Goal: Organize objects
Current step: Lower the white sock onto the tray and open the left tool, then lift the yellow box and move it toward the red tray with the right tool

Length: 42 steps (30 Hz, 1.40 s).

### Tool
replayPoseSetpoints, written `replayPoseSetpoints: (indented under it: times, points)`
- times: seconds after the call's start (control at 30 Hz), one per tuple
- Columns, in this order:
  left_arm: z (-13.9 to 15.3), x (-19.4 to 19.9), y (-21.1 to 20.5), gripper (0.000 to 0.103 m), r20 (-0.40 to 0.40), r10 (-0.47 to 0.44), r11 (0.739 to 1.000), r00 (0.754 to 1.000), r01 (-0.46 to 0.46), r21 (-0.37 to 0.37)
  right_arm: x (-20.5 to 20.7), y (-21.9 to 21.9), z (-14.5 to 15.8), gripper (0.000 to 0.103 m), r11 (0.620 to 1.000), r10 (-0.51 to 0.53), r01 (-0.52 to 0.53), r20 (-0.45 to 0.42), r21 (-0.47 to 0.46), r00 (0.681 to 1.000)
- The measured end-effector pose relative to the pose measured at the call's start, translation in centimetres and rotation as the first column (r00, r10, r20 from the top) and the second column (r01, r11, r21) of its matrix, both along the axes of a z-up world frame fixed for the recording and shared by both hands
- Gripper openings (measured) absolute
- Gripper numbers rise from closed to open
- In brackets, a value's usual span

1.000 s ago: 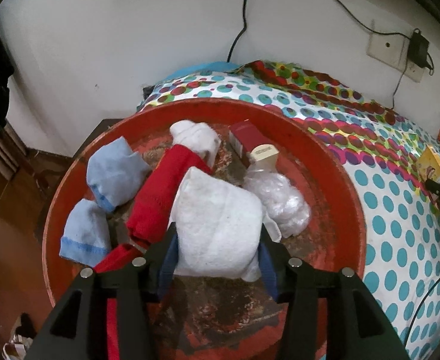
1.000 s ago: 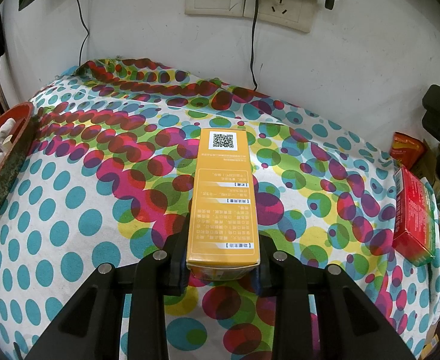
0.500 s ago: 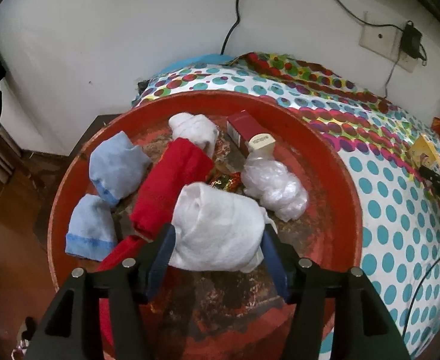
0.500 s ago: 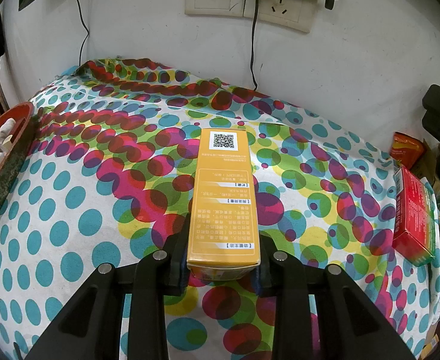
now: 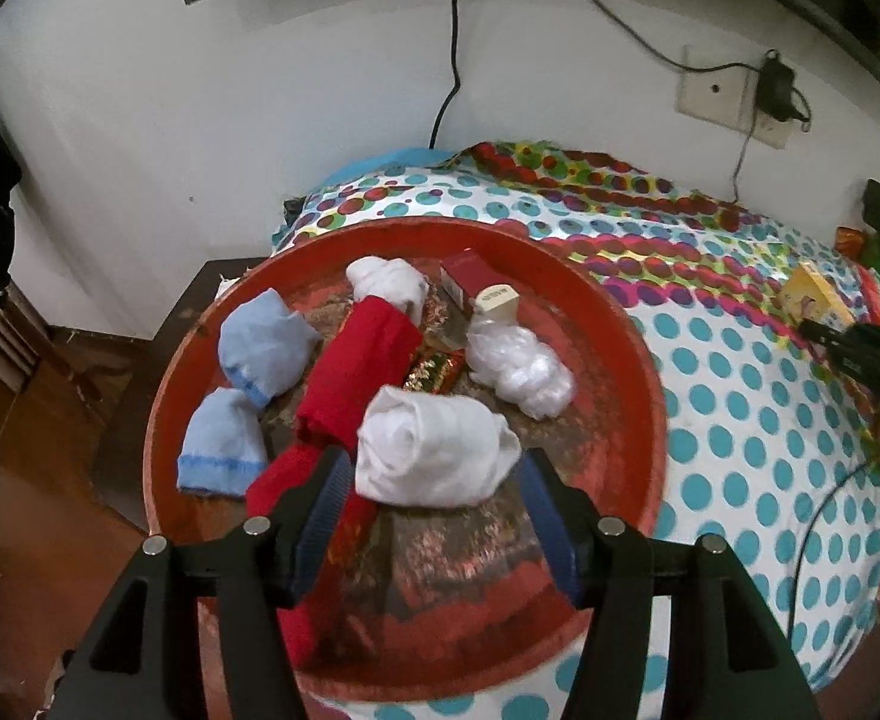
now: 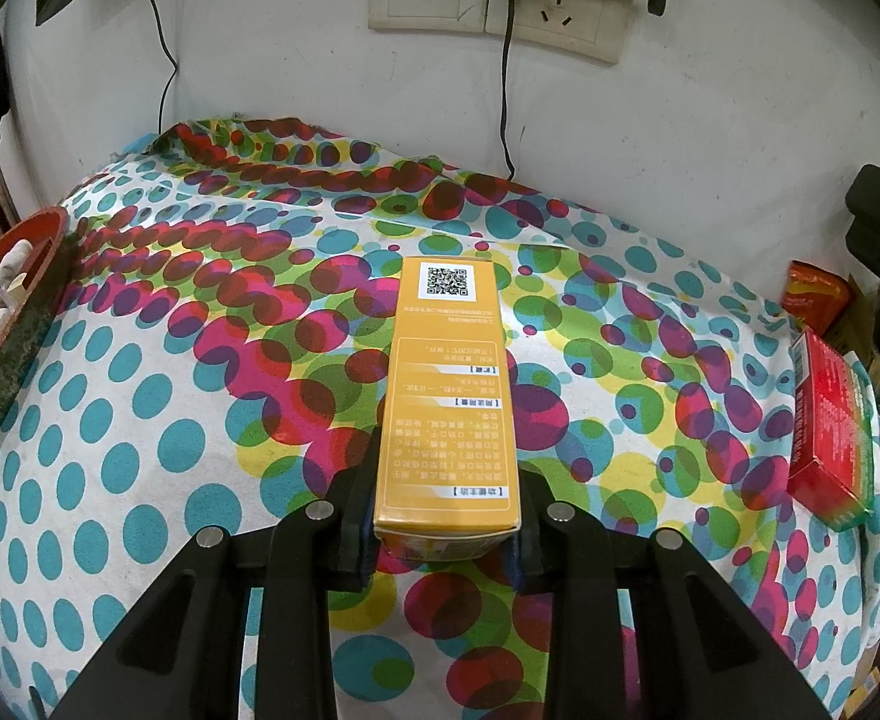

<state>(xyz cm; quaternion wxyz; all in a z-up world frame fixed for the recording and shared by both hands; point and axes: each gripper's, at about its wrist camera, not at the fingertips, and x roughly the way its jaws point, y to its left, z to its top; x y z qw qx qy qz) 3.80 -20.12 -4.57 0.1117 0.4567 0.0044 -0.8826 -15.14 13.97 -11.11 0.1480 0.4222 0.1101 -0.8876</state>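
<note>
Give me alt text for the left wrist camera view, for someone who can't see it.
The open left gripper sits just behind a rolled white cloth lying in a round red tray. Also in the tray: a red cloth, two light blue cloths, a crumpled plastic bag.

Soft white terry cloth roll [image 5: 434, 450]; worn, scuffed red plastic basin [image 5: 638, 360]; crinkly clear plastic bag [image 5: 518, 363]; matt yellow cardboard box [image 6: 449, 396]; smooth printed dotted cloth [image 6: 140, 420].
</note>
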Motion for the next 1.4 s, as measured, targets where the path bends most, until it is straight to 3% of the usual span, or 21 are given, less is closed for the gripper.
replayPoseSetpoints:
  times: [0.2,0.5,0.87,0.97,1.17,1.4]
  points:
    - [0.0,2.9,1.5,0.060,-0.007,-0.028,0.998,1.000,0.029,0.054,-0.1,0.3,0.0,0.028,0.999,0.007,-0.006,0.015,-0.037,1.000]
    - [-0.3,5.7,3.0,0.060,-0.035,-0.060,0.997,0.998,0.062,0.051,0.6,-0.4,0.3,0.028,0.999,0.031,-0.031,-0.020,-0.014,0.999]
    - [-0.1,7.6,1.7,0.060,-0.053,-0.039,0.995,0.998,0.044,0.085,0.4,-0.3,0.2,0.028,1.000,0.002,-0.002,-0.020,0.013,1.000]
    - [0.1,8.2,1.1,0.060,-0.063,-0.047,0.996,0.997,0.052,0.070,0.3,-0.2,0.1,0.028,1.000,-0.007,0.008,-0.020,0.021,1.000]
    - [0.5,9.6,0.2,0.060,-0.090,-0.063,0.997,0.994,0.059,-0.046,0.3,-0.2,0.1,0.028,0.997,-0.039,0.042,-0.036,0.065,0.999]
    - [0.7,11.2,-1.7,0.060,-0.097,-0.053,0.998,0.994,0.054,0.011,0.4,-0.6,0.1,0.028,0.992,-0.052,0.058,-0.056,0.113,0.997]
